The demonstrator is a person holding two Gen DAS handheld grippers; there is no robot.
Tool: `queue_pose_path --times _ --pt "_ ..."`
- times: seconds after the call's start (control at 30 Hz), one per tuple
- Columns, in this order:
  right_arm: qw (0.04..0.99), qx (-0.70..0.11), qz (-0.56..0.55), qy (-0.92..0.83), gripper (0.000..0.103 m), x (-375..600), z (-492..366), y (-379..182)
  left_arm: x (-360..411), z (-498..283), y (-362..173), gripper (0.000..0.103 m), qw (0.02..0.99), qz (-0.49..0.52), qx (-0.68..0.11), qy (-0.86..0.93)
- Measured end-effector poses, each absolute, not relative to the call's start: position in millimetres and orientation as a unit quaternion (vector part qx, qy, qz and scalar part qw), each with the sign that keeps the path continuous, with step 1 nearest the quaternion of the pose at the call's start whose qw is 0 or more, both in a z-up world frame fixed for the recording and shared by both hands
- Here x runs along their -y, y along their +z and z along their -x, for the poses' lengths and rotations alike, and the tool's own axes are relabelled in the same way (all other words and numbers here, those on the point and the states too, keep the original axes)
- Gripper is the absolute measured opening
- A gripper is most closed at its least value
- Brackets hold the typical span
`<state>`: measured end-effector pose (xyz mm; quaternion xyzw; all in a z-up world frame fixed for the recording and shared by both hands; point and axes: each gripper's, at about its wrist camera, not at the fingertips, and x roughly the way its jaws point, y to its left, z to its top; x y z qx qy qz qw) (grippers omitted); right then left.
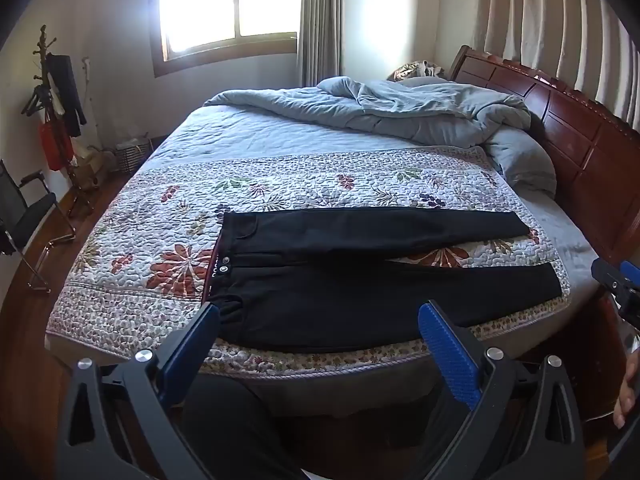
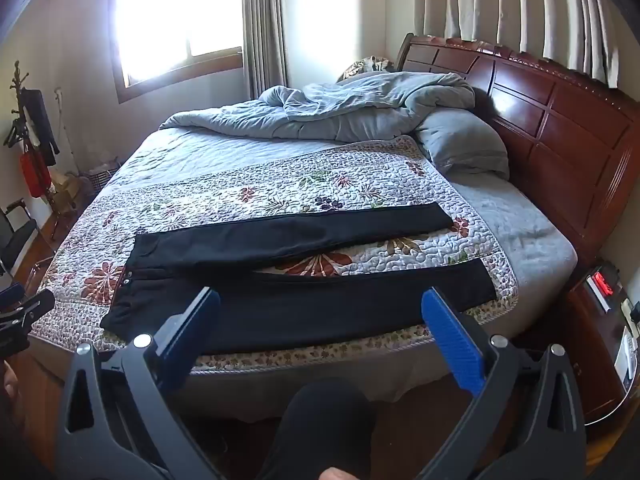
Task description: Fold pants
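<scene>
Black pants [image 1: 360, 276] lie flat on the floral quilt [image 1: 280, 184], waistband to the left, both legs spread apart and pointing right toward the headboard. They also show in the right wrist view [image 2: 304, 280]. My left gripper [image 1: 320, 316] is open and empty, held above the near edge of the bed over the near leg. My right gripper [image 2: 320, 304] is open and empty, also above the near leg. Each gripper shows at the edge of the other's view, the right one [image 1: 616, 284] and the left one [image 2: 20, 312].
A crumpled grey duvet [image 1: 400, 112] and pillow [image 1: 524, 160] lie at the far side. A red wooden headboard [image 1: 580, 140] stands right. A nightstand [image 2: 604, 320] is at the right, a chair [image 1: 28, 216] and coat rack [image 1: 56, 112] at the left.
</scene>
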<state>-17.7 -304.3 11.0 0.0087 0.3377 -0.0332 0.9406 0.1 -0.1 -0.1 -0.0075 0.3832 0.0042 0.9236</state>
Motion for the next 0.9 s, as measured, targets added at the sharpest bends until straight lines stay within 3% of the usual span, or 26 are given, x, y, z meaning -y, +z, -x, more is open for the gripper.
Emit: queue_pose_path --times 0.9 --pt "0.94 -0.341 -0.01 -0.034 0.1 306.3 16.5 9.1 -1.7 -2.1 3.1 0.099 0.925 0.008 -0.379 0.008"
